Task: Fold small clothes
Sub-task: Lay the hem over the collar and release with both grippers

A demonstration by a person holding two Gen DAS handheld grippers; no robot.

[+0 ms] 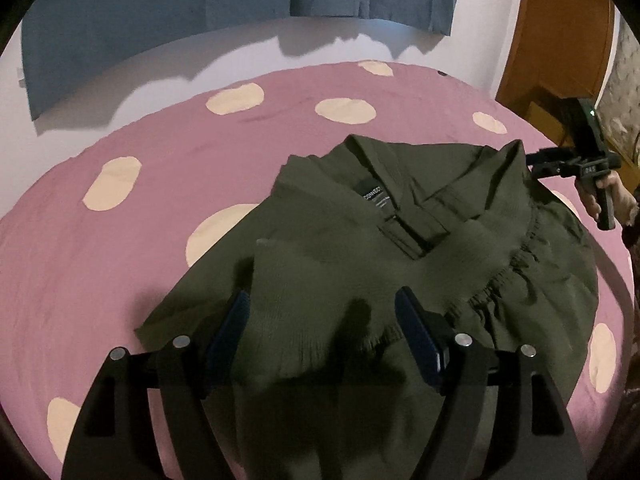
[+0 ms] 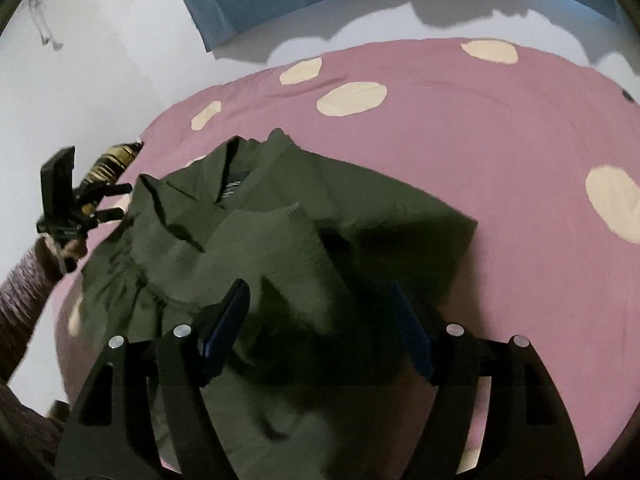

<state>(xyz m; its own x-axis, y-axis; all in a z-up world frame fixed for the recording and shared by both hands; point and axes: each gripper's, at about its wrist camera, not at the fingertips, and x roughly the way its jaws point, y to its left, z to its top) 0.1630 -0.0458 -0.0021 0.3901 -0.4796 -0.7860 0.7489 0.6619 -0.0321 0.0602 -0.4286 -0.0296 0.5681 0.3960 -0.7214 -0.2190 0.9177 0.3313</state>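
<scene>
Partway: olive-green shirt on polka-dot pink bedsheet, sleeve already folded inward over chest. Collar, neck label face up. Left gripper jaws wide, empty, above sleeve. Right gripper likewise spread, holding nothing. Remaining, likely: other side, then bottom-up fold.

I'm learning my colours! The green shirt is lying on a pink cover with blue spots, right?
Almost. The green shirt does lie on a pink cover, but the spots are cream, not blue. Both wrist views show this. The blue thing is the cloth hanging on the wall behind.
</scene>
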